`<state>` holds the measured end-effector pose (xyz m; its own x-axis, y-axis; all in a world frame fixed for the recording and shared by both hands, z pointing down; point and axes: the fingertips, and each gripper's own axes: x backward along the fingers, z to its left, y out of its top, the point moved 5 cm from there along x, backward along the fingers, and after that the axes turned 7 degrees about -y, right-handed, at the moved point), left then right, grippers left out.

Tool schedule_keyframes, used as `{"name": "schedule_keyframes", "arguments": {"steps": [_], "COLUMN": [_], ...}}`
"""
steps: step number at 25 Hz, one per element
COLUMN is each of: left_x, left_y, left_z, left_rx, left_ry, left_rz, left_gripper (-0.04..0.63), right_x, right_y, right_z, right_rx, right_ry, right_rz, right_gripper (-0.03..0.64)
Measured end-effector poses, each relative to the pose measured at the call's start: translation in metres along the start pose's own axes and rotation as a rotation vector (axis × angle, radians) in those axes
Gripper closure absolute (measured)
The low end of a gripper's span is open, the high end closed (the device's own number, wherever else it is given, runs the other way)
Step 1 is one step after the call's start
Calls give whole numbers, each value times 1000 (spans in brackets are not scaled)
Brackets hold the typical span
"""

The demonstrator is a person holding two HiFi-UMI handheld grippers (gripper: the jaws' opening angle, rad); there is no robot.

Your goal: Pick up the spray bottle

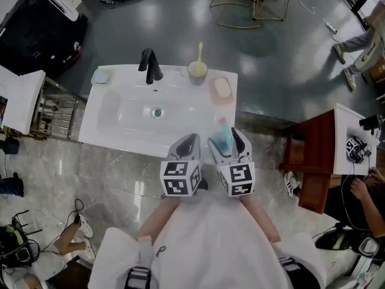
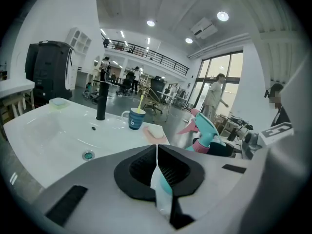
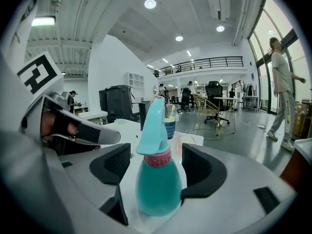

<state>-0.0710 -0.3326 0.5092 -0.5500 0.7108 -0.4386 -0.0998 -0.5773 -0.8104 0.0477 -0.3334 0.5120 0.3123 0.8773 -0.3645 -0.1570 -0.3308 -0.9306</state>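
The spray bottle [image 1: 224, 134], teal with a pink collar, stands upright on the front right part of the white sink counter [image 1: 120, 122]. My right gripper [image 1: 225, 142] is open, one jaw on each side of the bottle [image 3: 158, 179]; a narrow gap shows at its left side. In the right gripper view the trigger head rises above the right gripper [image 3: 156, 162]. My left gripper [image 1: 185, 144] hovers just left of it at the counter's front edge, shut and empty. From the left gripper [image 2: 157, 152] the bottle [image 2: 207, 133] shows off to the right.
A black faucet [image 1: 150, 67], a blue cup with a toothbrush [image 1: 197, 71], a pink soap dish [image 1: 222, 89] and a green dish [image 1: 101, 77] line the counter's back. A wooden table [image 1: 313, 155] stands right, a metal rack [image 1: 54, 116] left.
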Motion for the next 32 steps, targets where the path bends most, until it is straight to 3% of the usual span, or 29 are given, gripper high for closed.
{"name": "schedule_keyframes", "arguments": {"steps": [17, 19, 32], "left_x": [-5, -6, -8], "left_y": [9, 9, 9], "left_z": [18, 19, 19], "left_rx": [13, 10, 8], "left_ry": [17, 21, 12], "left_rz": [7, 8, 10], "left_gripper": [565, 565, 565], "right_x": [-18, -18, -22], "right_y": [3, 3, 4], "right_z": [2, 1, 2], "right_rx": [59, 58, 64], "right_ry": [-24, -27, -31], "right_rz": [11, 13, 21], "right_gripper": [301, 365, 377]}}
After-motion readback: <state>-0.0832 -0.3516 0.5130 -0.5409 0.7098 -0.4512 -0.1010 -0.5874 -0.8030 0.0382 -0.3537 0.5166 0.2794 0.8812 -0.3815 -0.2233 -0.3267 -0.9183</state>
